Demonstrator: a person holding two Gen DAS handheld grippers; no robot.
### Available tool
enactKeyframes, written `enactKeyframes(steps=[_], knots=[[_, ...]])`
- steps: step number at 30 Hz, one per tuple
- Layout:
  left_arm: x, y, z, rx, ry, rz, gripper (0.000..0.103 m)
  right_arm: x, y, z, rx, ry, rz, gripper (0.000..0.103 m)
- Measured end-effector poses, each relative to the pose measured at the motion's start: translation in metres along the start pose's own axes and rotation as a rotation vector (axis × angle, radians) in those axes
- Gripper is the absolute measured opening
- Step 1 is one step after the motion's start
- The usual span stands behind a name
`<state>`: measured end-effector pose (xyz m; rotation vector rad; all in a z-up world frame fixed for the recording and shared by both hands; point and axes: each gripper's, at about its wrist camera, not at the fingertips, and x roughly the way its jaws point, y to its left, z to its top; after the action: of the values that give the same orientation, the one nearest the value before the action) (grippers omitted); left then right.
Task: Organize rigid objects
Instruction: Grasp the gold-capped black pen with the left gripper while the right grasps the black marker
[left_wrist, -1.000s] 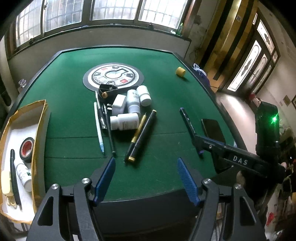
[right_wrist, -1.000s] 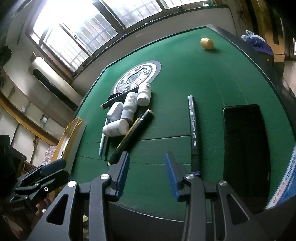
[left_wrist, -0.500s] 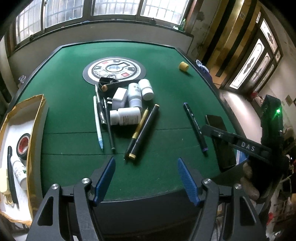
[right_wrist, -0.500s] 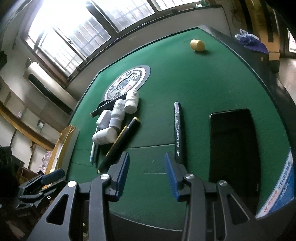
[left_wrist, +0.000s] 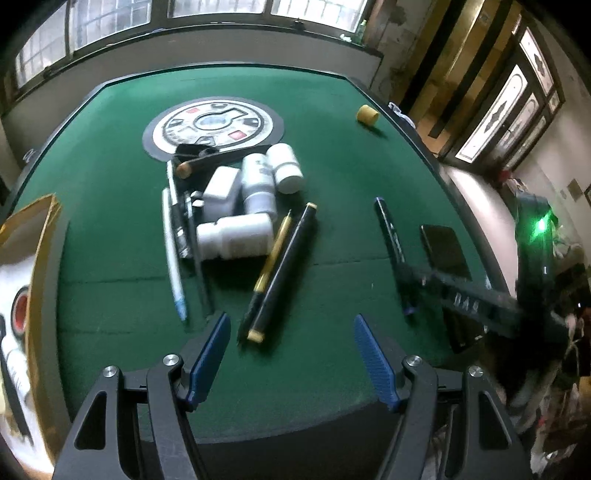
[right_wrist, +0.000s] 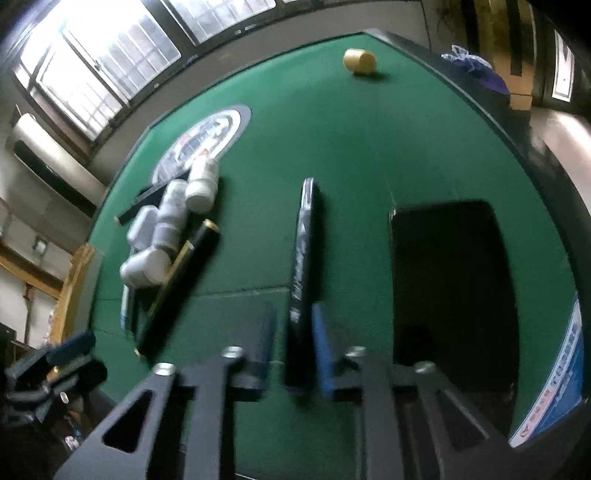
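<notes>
A lived-in room of a home, with a green-felt games table in the middle

Here's a mahjong-style table (left_wrist: 332, 122), green felt with a round control dial (left_wrist: 214, 125) set into its centre, standing under a long bank of barred windows (left_wrist: 184, 11). On the right, panelled doors with patterned glass (left_wrist: 517, 107) and dark wooden trim; a wall-mounted air conditioner (right_wrist: 51, 166) hangs beside the windows. Household odds and ends lie on the felt: white pill bottles (left_wrist: 258, 184), pens (left_wrist: 284, 266), a phone (left_wrist: 443, 247).
</notes>
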<state>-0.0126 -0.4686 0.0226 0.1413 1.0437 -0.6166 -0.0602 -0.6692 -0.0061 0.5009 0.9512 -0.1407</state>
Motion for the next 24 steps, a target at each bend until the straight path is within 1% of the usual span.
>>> enactKeyframes(steps=[5, 7, 9, 13, 14, 15, 17, 22, 23, 24], knots=[[0.027, -0.009, 0.013, 0.035, 0.030, -0.002, 0.072, -0.003, 0.002, -0.005, 0.008, -0.002, 0.001, 0.016], [0.037, -0.011, 0.017, 0.035, 0.044, -0.001, 0.068, -0.004, 0.002, -0.005, 0.001, -0.003, 0.000, 0.016], [0.048, -0.011, 0.021, 0.040, 0.062, -0.002, 0.058, -0.004, 0.000, -0.006, 0.007, -0.001, 0.007, 0.016], [0.063, -0.009, 0.027, 0.033, 0.084, 0.014, 0.047, -0.004, -0.001, -0.007, 0.012, 0.000, 0.017, 0.017], [0.065, -0.010, 0.027, 0.034, 0.095, 0.016, 0.040, -0.004, 0.000, -0.007, 0.012, -0.001, 0.017, 0.017], [0.066, -0.009, 0.028, 0.029, 0.104, 0.012, 0.038, -0.004, -0.001, -0.007, 0.013, -0.002, 0.019, 0.017], [0.069, -0.010, 0.026, 0.025, 0.118, 0.000, 0.038, -0.004, 0.000, -0.007, 0.011, -0.003, 0.018, 0.017], [0.076, -0.016, 0.031, 0.045, 0.105, 0.026, 0.037, -0.003, 0.005, -0.007, -0.010, -0.001, -0.010, 0.017], [0.077, -0.018, 0.030, 0.046, 0.099, 0.033, 0.031, -0.003, 0.006, -0.008, -0.012, -0.001, -0.018, 0.017], [0.078, -0.020, 0.030, 0.054, 0.092, 0.055, 0.018, -0.002, 0.008, -0.007, -0.014, -0.001, -0.028, 0.017]])
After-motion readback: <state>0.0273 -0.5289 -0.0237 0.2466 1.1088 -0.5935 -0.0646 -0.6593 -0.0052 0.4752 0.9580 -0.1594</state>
